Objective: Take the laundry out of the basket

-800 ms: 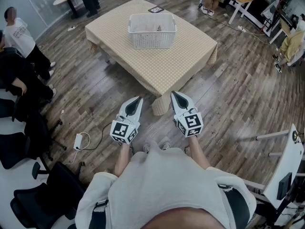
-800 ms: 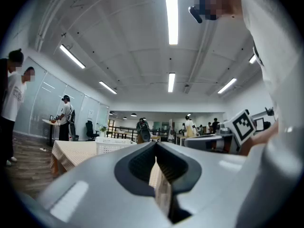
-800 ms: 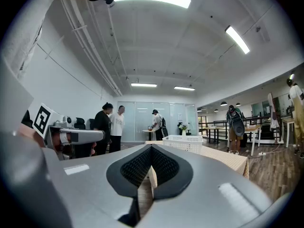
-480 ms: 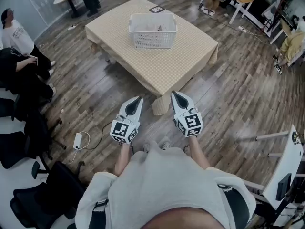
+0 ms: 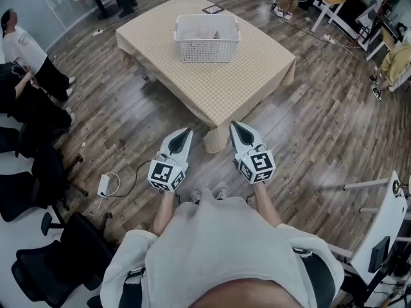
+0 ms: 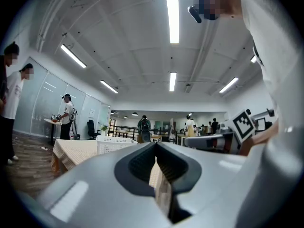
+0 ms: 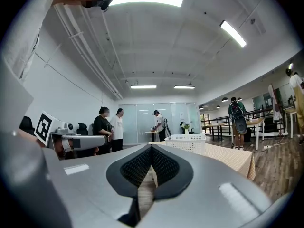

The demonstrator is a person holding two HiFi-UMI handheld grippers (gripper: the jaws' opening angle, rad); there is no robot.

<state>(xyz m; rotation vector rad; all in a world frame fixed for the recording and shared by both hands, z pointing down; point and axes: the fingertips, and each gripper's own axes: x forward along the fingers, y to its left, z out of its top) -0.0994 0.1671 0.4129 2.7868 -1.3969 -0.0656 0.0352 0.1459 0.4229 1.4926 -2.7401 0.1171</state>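
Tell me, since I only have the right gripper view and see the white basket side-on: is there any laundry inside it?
Observer: Yes. The head view looks down into the basket, and pale laundry lies inside.
Operator: Where are the tools relative to the table?
Observer: The left tool and right tool are side by side by the table's near corner, well short of the basket.
Operator: Is the left tool open?
Observer: No. The left gripper view shows its jaws together with nothing between them.
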